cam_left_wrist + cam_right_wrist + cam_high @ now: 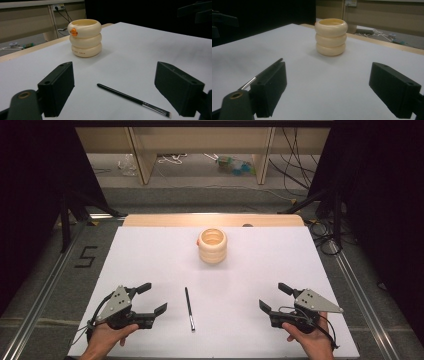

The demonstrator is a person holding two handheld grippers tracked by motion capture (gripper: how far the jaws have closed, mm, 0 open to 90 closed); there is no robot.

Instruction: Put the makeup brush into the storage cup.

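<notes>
I have both sets of jaws spread wide with nothing between them. My left gripper [152, 298] rests low at the near left of the counter [150, 255], held by the left hand [107, 339], jaws released and pointing inward and away from me. Through the left gripper view, the thin black brush [132, 99] lies flat on the white surface, in line between the two black jaws but a little ahead of them, not touched by either. Its bristle tip sits near the right jaw in that view, and a silver band shows just behind the tip.

My right gripper [274, 298] mirrors the left one at the near right, in the right hand [312, 342], jaws likewise released. In the right gripper view the brush peeks out past the left jaw, partly hidden behind it.

From the high view, the brush [189, 308] lies roughly midway between the two grippers, closer to the left one, running near-to-far across the counter.

Farther out, toward the far edge, stands a cream holder [212, 246] shaped like three stacked rings, upright and open at the top. It carries a small orange mark [73, 31] on its upper ring, possibly a little beak, though I can't make it out clearly. The holder is well apart from the brush and both grippers.
</notes>
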